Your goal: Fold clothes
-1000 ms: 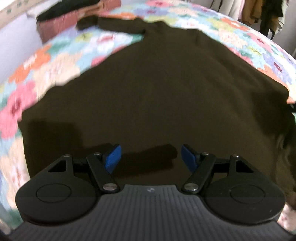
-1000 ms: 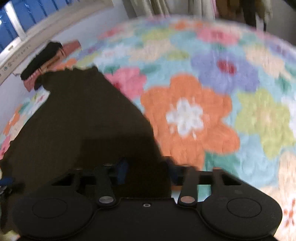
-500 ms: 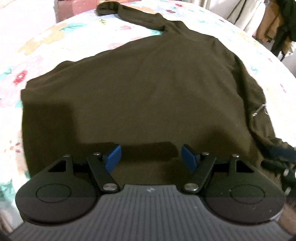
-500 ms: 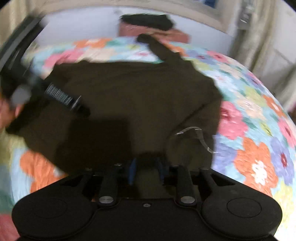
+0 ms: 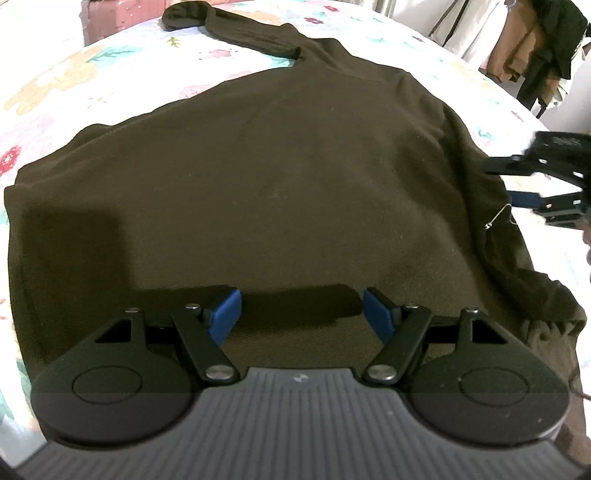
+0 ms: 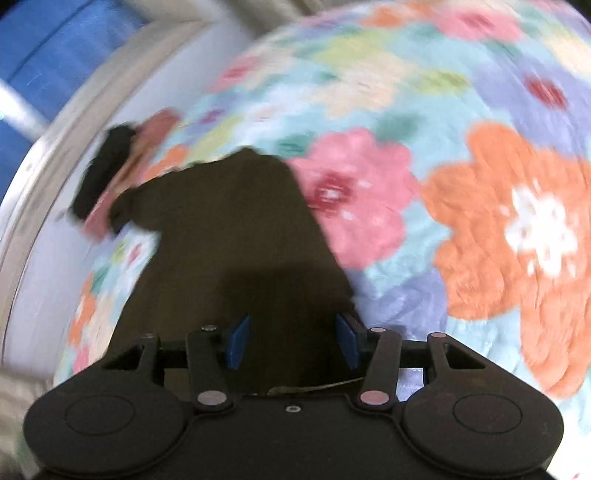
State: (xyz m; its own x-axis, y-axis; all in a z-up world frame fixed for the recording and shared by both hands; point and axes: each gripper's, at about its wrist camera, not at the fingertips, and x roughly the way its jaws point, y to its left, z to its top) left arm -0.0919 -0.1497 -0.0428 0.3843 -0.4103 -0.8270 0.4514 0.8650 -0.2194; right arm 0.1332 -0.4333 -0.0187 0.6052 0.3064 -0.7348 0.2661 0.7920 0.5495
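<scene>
Sweater [image 5: 295,177], dark olive and long-sleeved, lies spread flat on the flowered bed [image 6: 480,240], one sleeve [image 5: 236,33] stretched toward the far end. It looks soft and limp, fairly thick knit, light enough to lift by an edge; it will sag and drape, not hold a shape, and should not slip much against the pads. The left gripper [image 5: 301,314] hovers over the hem, jaws wide open and empty. The right gripper [image 6: 291,343] sits at the sweater's right edge, jaws open with cloth between them but not pinched. Best holds, I judge, are hem corners, shoulder seams or a cuff, taking a full fold of cloth.
</scene>
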